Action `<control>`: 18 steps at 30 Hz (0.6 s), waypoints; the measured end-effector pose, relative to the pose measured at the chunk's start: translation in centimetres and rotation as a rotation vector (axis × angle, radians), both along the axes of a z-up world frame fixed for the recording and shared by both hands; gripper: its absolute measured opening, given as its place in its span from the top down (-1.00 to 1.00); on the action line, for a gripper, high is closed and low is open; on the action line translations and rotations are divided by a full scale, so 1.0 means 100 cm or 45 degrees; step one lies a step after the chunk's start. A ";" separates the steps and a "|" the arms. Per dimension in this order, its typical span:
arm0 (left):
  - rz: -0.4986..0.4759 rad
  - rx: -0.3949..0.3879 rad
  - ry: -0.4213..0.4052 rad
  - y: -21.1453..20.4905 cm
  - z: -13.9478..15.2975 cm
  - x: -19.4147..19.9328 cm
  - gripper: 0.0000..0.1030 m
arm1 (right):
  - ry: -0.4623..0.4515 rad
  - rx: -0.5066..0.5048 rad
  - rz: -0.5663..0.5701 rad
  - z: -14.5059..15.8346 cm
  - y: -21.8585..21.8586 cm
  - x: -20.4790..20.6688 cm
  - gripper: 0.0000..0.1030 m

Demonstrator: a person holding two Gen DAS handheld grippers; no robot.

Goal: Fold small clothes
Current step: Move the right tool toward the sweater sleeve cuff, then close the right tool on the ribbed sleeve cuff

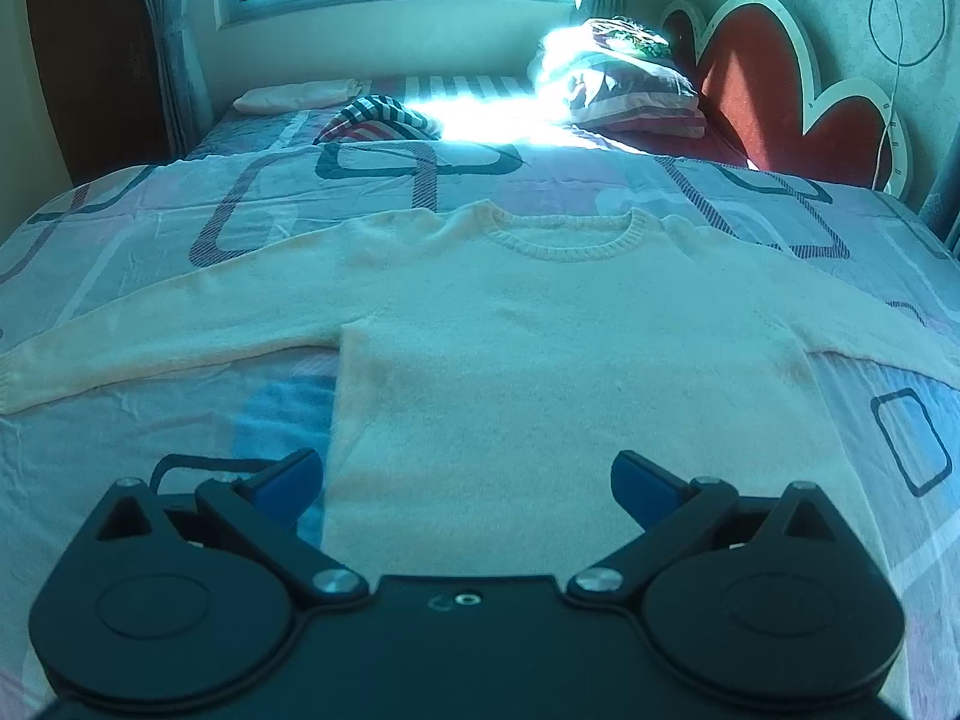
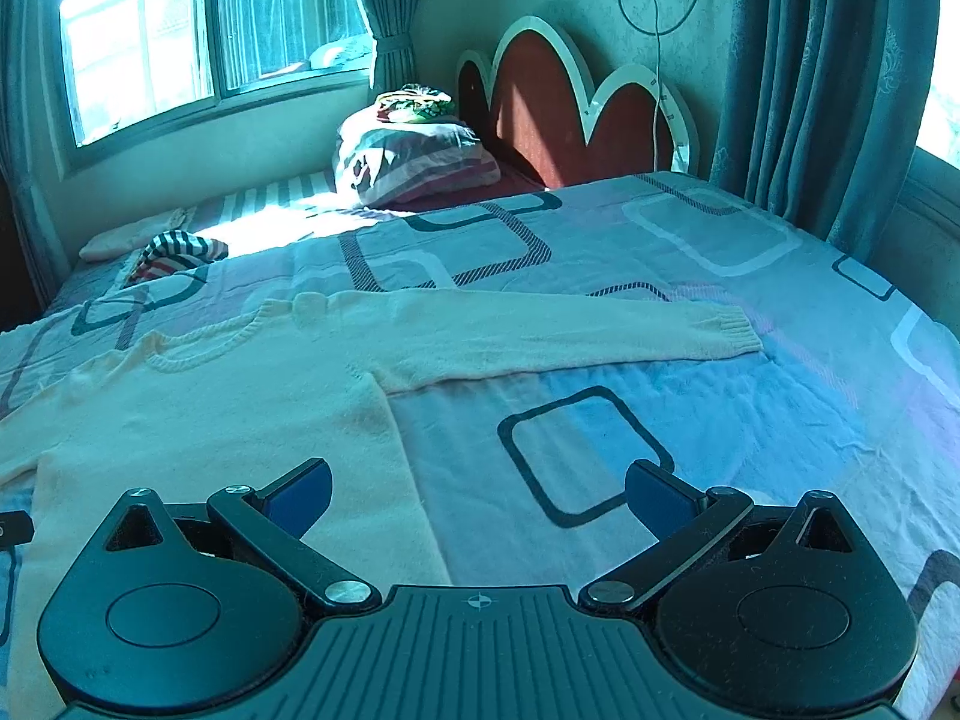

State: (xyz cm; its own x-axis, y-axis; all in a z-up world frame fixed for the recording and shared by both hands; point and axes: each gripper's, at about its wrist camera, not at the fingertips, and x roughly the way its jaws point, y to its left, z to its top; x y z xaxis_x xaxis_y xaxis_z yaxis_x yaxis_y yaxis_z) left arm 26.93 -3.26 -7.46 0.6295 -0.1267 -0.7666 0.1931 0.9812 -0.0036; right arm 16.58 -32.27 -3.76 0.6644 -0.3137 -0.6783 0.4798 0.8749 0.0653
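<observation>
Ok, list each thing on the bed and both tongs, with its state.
Sweater: spread flat, sleeves out, unfolded.
Left tongs: open, empty, over the sweater's hem.
Right tongs: open, empty, at the sweater's side edge.
Striped garment: crumpled.
Pillow: lying by the headboard, items piled on top.

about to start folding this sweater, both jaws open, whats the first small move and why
Probably bring the right gripper forward and right to the cuff of the outstretched sleeve. The cream sweater lies flat on the bed sheet with both sleeves spread wide, and both the right and left gripper are open and hold nothing, so folding a sleeve in looks like the natural start.
</observation>
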 end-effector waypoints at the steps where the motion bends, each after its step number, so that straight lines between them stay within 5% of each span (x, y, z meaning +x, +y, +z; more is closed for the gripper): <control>1: 0.008 0.000 0.005 -0.007 -0.002 0.006 -0.94 | 0.008 -0.002 -0.003 -0.004 -0.012 0.007 -0.99; 13: 0.038 0.047 0.033 -0.084 -0.036 0.062 -0.80 | 0.105 0.095 -0.143 -0.057 -0.165 0.055 -0.98; 15: 0.053 0.055 0.043 -0.091 -0.040 0.069 -0.77 | 0.131 0.128 -0.170 -0.067 -0.187 0.059 -0.70; 18: 0.080 0.064 0.051 -0.097 -0.047 0.076 -0.77 | 0.164 0.180 -0.202 -0.083 -0.212 0.065 -0.62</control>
